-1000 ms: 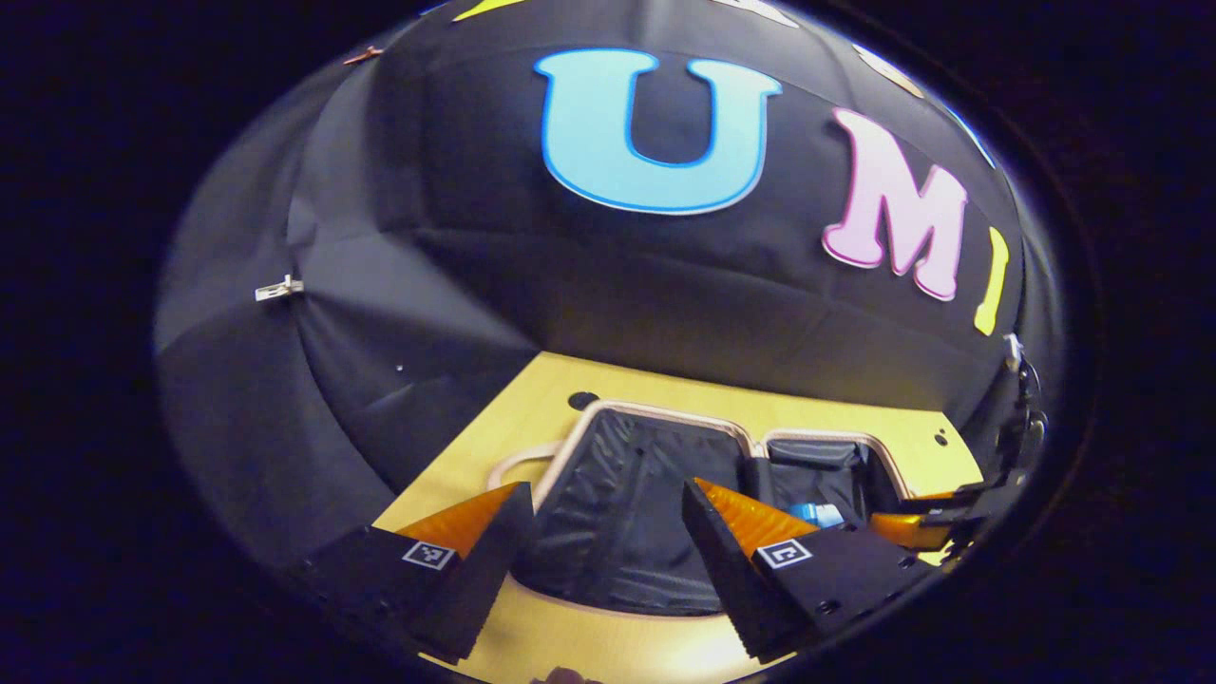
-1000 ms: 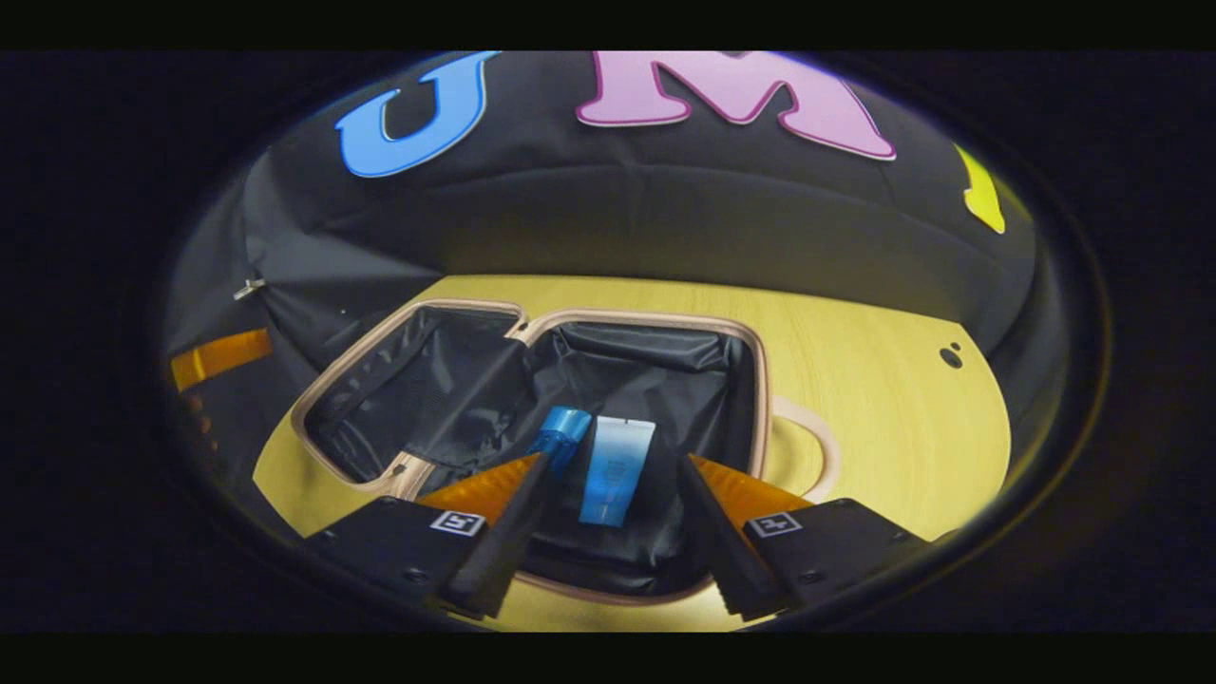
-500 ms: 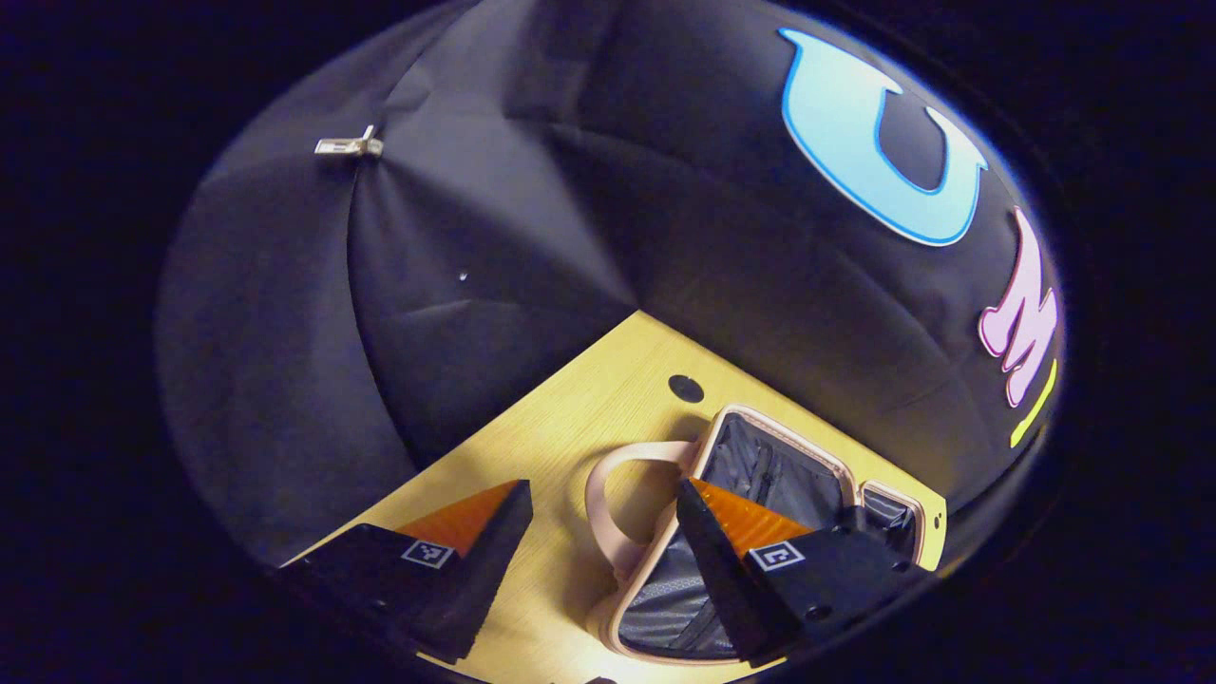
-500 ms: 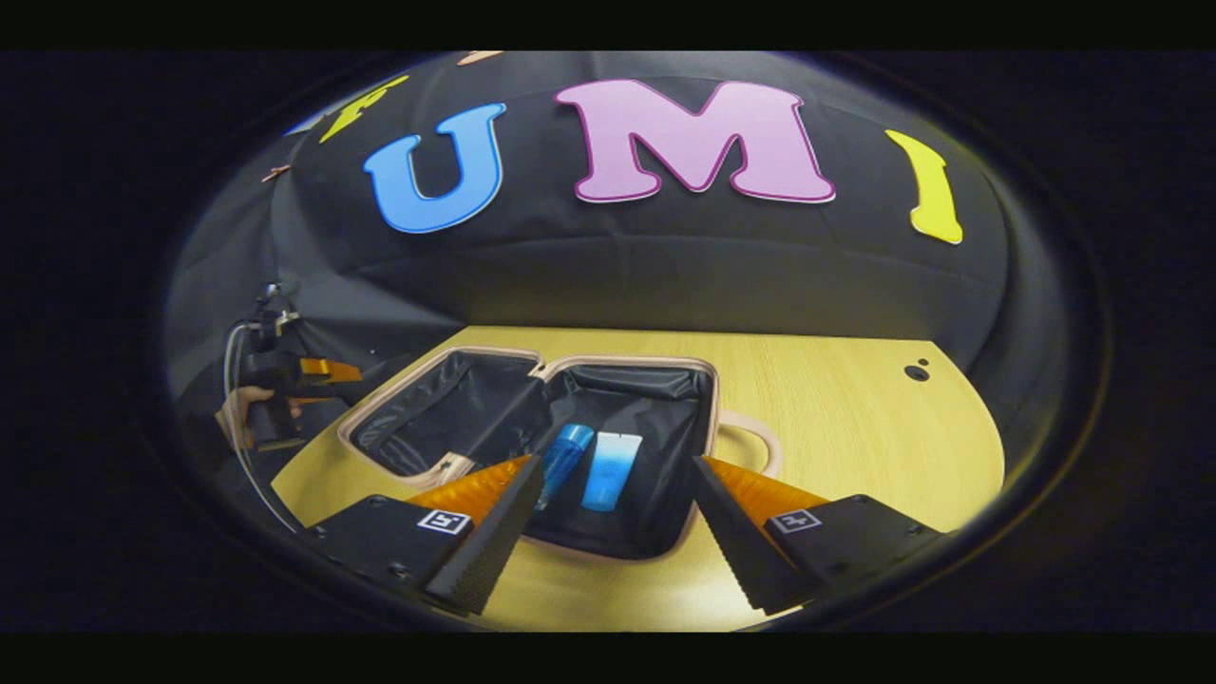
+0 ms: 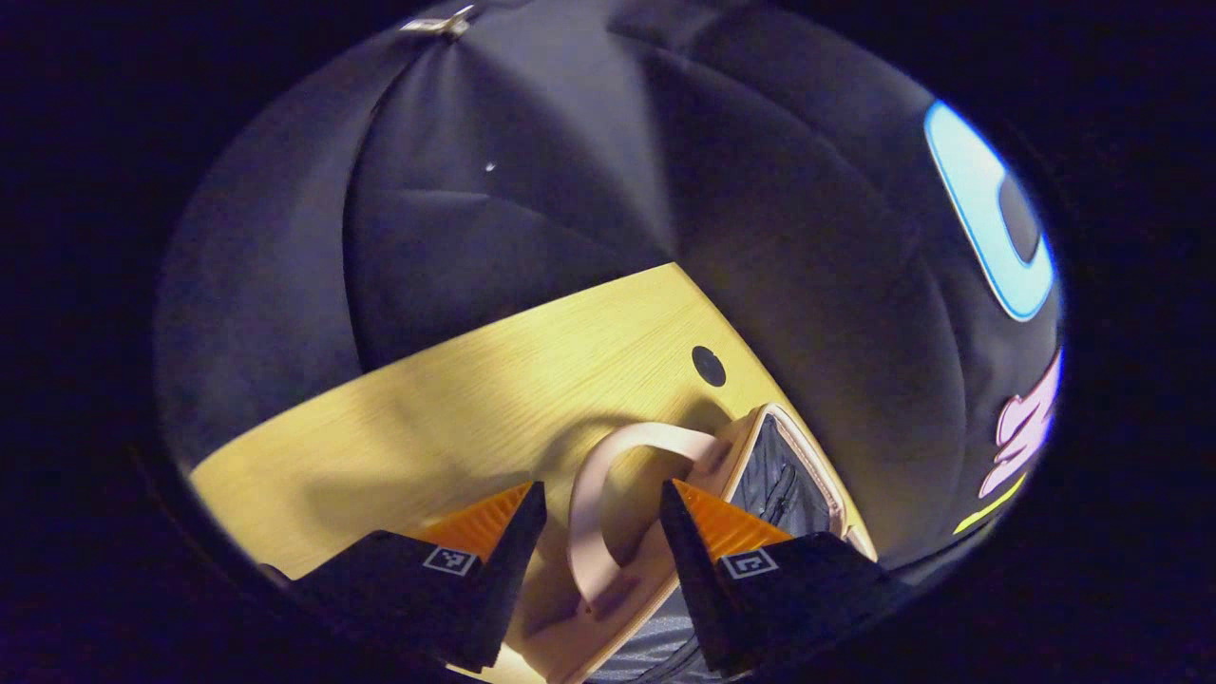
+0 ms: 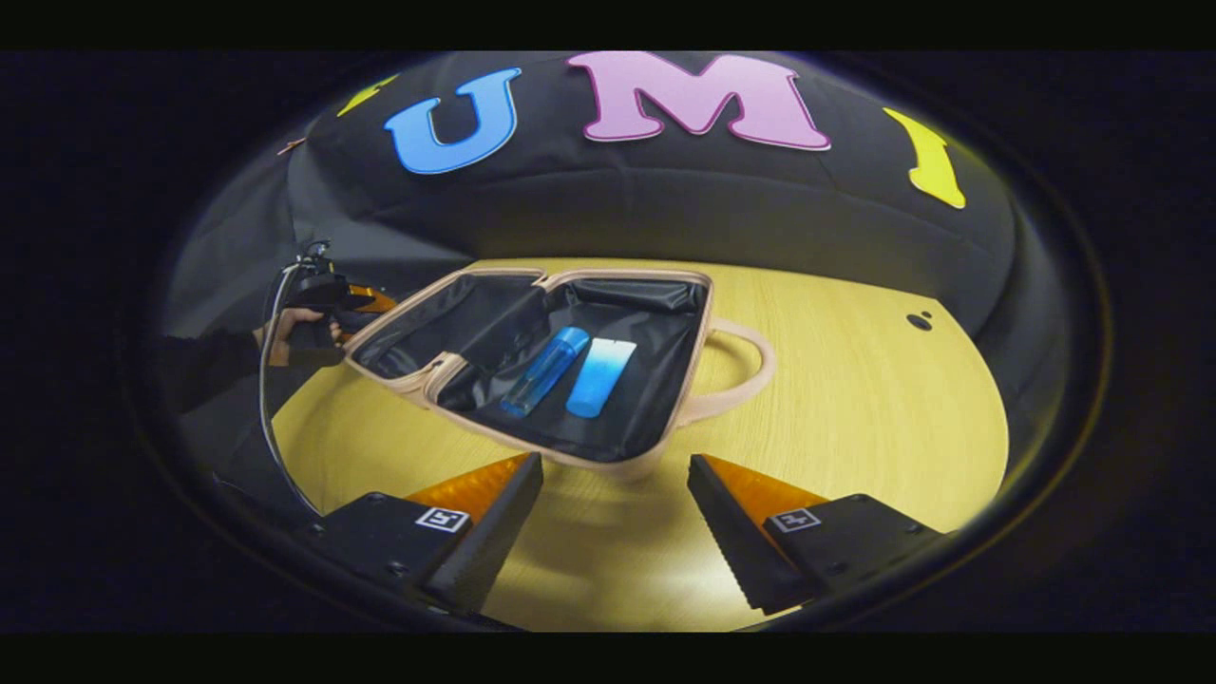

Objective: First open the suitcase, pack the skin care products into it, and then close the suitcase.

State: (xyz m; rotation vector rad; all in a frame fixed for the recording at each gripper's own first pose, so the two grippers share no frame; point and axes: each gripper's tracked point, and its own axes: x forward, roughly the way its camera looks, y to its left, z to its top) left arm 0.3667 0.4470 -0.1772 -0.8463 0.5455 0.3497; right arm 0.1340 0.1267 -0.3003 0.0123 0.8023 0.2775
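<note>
Case (image 6: 655, 446) lies open on the table (image 6: 855, 418), bottle (image 6: 543, 369) and tube (image 6: 600, 377) in its right half. Left gripper (image 5: 594, 532) agape, straddling the left handle (image 5: 608, 494); right gripper (image 6: 616, 518) agape, empty. Judged: light, soft shell (lid may flop), so grip that handle.

The counter (image 6: 855, 418) ahead of the right gripper (image 6: 616, 532) is showing a pale wood grain with a soft satin sheen. The suitcase (image 6: 655, 456) just beyond that gripper is looking like smooth, matt pink leatherette, lined with crinkled black cloth that is catching faint glints. Inside it, the bottle (image 6: 543, 370) is appearing as glossy translucent blue plastic and the tube (image 6: 600, 376) beside it as smooth, softly shining plastic. Between the left gripper's (image 5: 597, 560) fingers, the suitcase handle (image 5: 594, 513) is looking smooth and matt.
</note>
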